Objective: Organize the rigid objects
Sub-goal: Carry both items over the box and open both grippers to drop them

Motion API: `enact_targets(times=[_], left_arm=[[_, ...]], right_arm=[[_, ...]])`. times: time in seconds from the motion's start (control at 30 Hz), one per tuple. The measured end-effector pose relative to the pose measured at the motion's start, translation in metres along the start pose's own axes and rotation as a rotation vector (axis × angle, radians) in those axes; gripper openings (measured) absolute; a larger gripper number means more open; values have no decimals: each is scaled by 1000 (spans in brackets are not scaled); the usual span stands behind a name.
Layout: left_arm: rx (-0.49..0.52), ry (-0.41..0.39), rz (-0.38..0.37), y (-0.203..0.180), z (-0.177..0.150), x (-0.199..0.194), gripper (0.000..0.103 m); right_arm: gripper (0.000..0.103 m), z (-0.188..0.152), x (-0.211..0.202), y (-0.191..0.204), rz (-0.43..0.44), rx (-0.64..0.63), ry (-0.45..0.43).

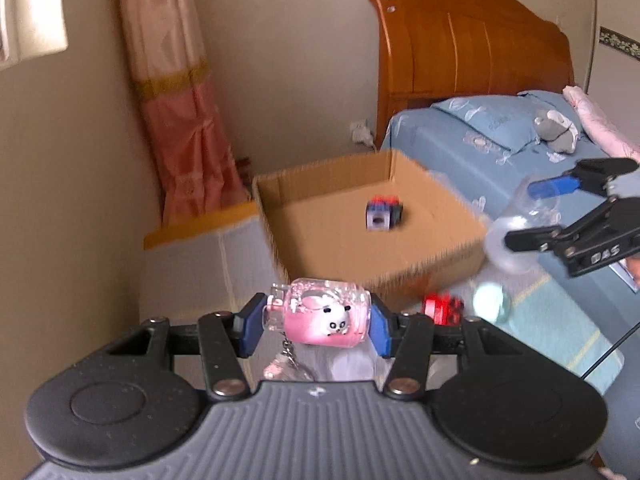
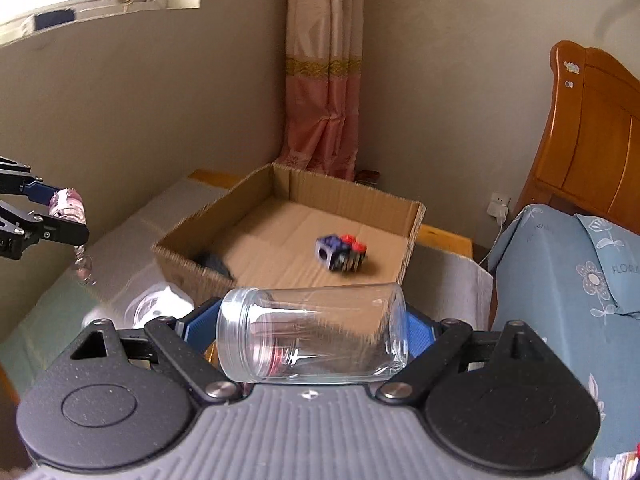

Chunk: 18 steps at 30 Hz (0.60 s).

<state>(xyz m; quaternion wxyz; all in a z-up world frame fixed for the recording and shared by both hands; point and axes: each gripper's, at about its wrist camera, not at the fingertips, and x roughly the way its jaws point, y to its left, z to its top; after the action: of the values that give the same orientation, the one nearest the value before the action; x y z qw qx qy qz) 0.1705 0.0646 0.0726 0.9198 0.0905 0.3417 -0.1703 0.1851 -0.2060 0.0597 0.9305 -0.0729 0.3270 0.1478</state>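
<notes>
Open brown cardboard box [image 2: 288, 220] sits ahead of and below both claws; it holds a blue-and-red cube-shaped block toy [image 2: 341, 253] w/ a dark item in its near-left corner.

Right claw [image 2: 308, 336] is clamped on a clear plastic jar [image 2: 312, 334], lying crosswise, mouth to claw's left, pads on both ends.

Left claw [image 1: 316, 322] is closed on a small pink transparent panda keychain charm [image 1: 326, 318]; its chain dangles under the jaws.

A red block [image 1: 442, 310] lies outside the box, just beyond left claw.

Judgement: carry-to-box step. Rec. clear the near wall w/ margin, release low inside, away from the block toy. Jar may roll; chain may snag the rim.
</notes>
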Motion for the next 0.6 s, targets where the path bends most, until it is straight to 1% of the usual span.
enact_targets(times=[0.13,0.23,0.33,0.47,0.5,0.53,0.6], left_arm=[[9,-22,4,0,32,14,51],[7,-33,-1,1,53,25,51],[2,-34,-9,-1,69,39,51],[3,-28,-7,-4,82,59,51],[-1,-24,-9,-5,84,64,51],[-4,-18,-13,-5,87,69,51],[-16,-8,-23,-4,92,78,51]], right_arm=[[93,20,22,-7,-3,27,-1],[93,29,41,-11,-15,57,17],[93,34,59,-13,-22,82,34],[94,40,79,-12,-29,100,47],[96,40,83,-12,-26,109,56],[103,40,85,-12,-18,113,61],[103,37,84,-11,-12,109,49]])
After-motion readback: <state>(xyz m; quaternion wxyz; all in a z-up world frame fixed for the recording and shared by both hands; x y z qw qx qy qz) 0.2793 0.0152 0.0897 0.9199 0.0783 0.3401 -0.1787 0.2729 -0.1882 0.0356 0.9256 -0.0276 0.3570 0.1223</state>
